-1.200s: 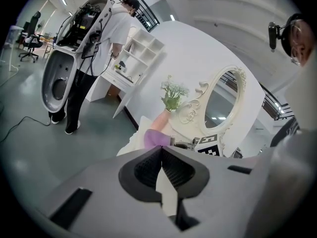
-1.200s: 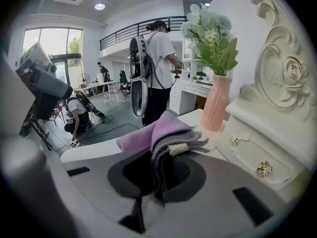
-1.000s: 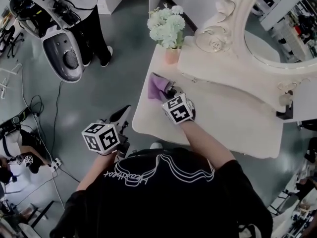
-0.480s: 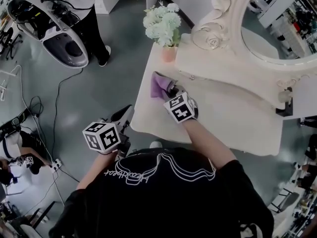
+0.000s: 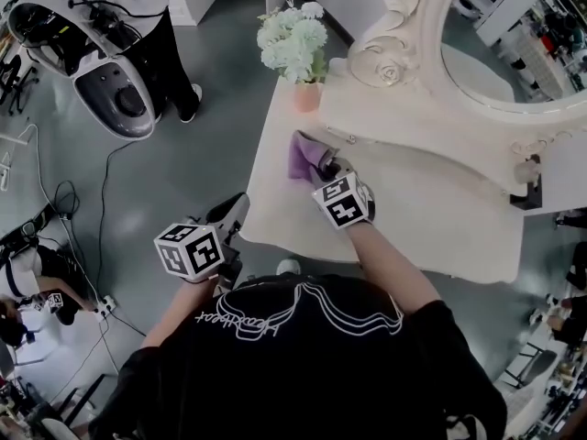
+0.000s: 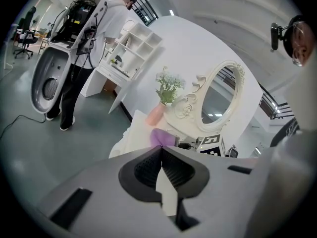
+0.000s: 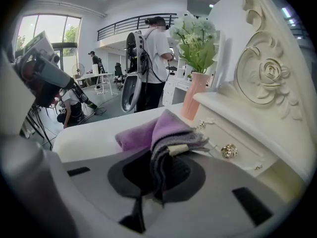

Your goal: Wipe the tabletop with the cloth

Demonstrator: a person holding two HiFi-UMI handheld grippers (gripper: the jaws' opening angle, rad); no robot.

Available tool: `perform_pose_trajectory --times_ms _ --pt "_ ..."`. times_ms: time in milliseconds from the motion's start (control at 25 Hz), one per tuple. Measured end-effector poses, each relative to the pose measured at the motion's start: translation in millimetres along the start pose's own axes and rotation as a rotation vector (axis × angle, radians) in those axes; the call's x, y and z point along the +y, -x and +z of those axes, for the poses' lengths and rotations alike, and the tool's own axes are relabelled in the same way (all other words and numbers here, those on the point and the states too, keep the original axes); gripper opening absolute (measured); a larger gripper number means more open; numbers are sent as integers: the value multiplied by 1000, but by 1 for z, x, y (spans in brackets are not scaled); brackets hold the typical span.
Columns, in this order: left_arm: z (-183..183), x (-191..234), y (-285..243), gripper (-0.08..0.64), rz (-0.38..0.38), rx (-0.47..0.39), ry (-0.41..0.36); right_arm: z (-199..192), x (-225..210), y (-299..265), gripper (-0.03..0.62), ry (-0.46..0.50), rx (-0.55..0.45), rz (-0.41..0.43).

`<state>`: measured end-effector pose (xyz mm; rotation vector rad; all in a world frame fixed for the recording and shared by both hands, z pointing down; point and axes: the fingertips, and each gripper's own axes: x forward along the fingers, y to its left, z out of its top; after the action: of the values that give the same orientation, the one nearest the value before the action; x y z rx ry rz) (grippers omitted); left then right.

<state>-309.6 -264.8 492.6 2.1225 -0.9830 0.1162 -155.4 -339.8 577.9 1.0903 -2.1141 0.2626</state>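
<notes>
A purple cloth [image 5: 305, 157] lies bunched on the cream tabletop [image 5: 431, 211], near its left end and below the raised drawer unit. My right gripper [image 5: 328, 172] is shut on the cloth; in the right gripper view the folded cloth [image 7: 159, 131] sticks out from between the jaws of the right gripper [image 7: 161, 175] and rests on the table. My left gripper [image 5: 227, 216] hangs off the table's left edge over the floor. Its jaws are closed together with nothing in them, as the left gripper view [image 6: 161, 155] shows.
A pink vase of pale flowers [image 5: 305, 92] stands at the table's back left corner. An ornate mirror [image 5: 500, 58] sits on the drawer unit, whose knob [image 7: 229, 151] is close to the cloth. A person with bulky equipment [image 5: 101, 35] stands on the grey floor, left.
My right gripper has slid the cloth a little to the right along the tabletop, closer to the drawer unit. The left gripper has stayed in place.
</notes>
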Motion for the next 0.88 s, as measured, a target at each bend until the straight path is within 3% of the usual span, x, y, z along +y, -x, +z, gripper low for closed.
perform_pose_trajectory --times_ms 880 --pt "-13 -30 -28 5 -95 42 2 -38 -34 33 51 -41 13 -106"
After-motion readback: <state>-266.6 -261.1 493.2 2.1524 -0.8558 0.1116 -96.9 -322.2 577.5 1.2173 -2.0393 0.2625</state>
